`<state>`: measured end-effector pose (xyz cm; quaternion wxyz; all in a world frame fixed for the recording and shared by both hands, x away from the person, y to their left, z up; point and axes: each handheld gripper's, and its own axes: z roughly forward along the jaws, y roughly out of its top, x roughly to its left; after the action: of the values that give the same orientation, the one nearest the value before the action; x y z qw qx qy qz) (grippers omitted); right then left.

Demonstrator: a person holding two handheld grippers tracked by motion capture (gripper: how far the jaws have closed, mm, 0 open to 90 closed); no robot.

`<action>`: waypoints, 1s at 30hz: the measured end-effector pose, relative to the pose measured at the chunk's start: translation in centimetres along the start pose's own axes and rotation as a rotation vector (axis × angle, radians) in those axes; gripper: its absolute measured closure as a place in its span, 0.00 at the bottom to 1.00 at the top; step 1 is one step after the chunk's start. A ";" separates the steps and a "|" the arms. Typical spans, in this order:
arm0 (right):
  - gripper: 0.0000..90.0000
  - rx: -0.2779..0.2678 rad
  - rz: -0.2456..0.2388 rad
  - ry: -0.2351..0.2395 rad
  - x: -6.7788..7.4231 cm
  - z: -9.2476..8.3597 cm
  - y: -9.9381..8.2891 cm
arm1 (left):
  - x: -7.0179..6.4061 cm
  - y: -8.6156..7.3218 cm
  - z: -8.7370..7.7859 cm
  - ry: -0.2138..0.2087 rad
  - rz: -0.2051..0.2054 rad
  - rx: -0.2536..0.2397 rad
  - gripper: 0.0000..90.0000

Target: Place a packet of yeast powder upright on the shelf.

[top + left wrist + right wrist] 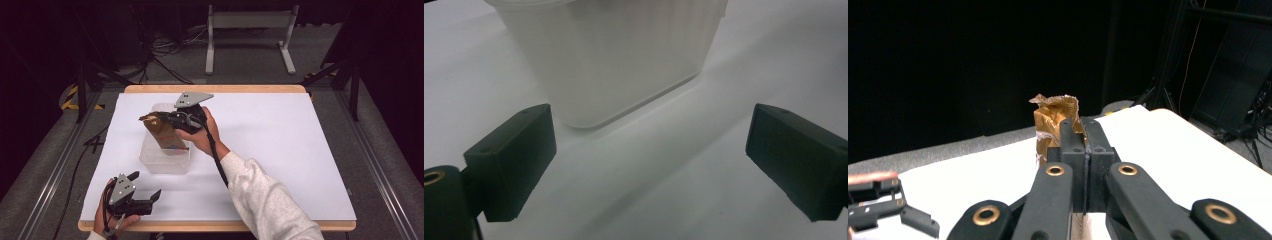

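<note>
Two grippers: right gripper (1079,131) pinches crinkly gold packet (1050,116); left gripper (651,160) fingers spread.

Your desk (280,150) is covered by a white sheet, its wooden edge showing at the near and far sides. One translucent plastic tub (165,155) stands directly on it (left of centre).

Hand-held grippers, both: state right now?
Left hand-held gripper: open, empty, near the clear container.
Right hand-held gripper: closed on the brown packet over the container.
</note>
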<state>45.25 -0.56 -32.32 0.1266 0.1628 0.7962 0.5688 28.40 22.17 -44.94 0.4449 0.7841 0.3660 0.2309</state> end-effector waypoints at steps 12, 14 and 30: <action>0.99 0.024 -0.019 -0.011 0.0 -1.1 -1.1 | -0.1 -0.1 -0.2 0.006 -0.003 0.002 0.08; 0.99 0.014 -0.002 -0.004 -0.3 -1.3 -1.4 | -0.1 -0.1 -0.2 0.007 0.001 0.006 0.08; 0.99 0.040 0.025 -0.008 -1.8 -3.8 -3.2 | -0.1 0.3 0.3 0.000 0.004 0.008 0.08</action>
<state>45.07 -5.54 -34.08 0.1194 0.1776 0.8049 0.5535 28.64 21.87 -44.86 0.4415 0.7865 0.3653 0.2302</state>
